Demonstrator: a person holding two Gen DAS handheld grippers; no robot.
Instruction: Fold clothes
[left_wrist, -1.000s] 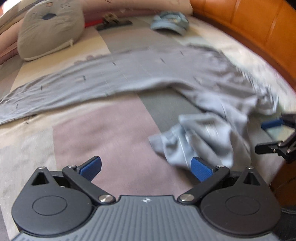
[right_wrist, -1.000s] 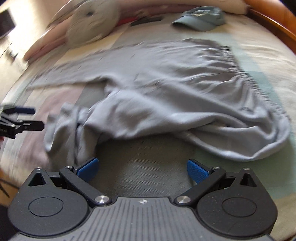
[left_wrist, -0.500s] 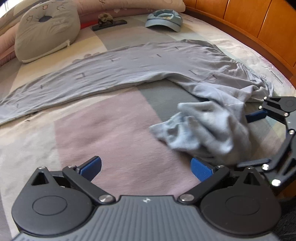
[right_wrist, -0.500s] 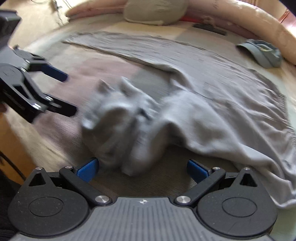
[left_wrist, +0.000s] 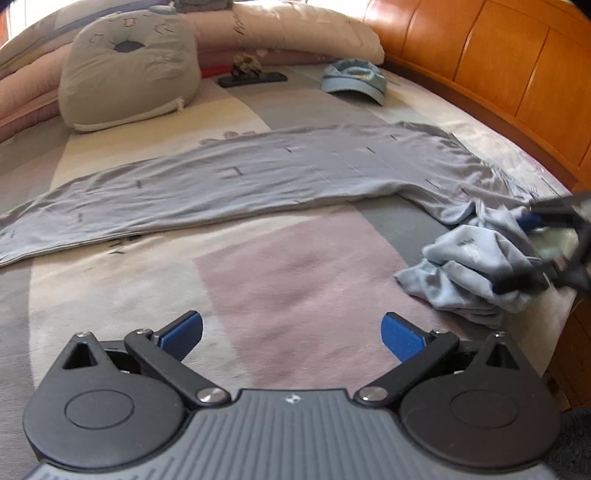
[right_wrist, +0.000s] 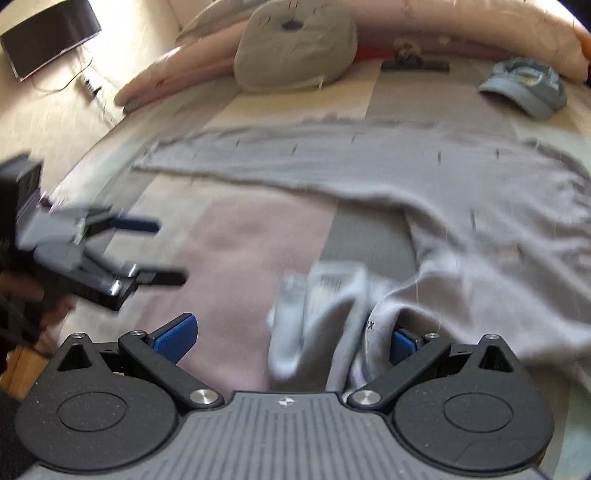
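— So, starting from the left, what lies on the bed (left_wrist: 280, 273)?

— 1 leg of the grey trousers (left_wrist: 258, 177) stretches flat across the patchwork cover, with a beige cushion (left_wrist: 129, 77) behind it by the pillows. Nearer the camera, the left gripper (left_wrist: 291, 332) hovers above the pink patch, its 2 blue fingers (left_wrist: 183, 330) wide apart and holding nothing.

— And further right?

— A blue cap (left_wrist: 354, 79) sits near the wooden headboard (left_wrist: 498, 62). The other trouser leg is bunched in a heap at the bed's right edge.

— Is the right gripper (right_wrist: 291, 338) on it?

— Its fingers stand apart, and the crumpled cloth sits between them, against the right finger. They are not clamped.
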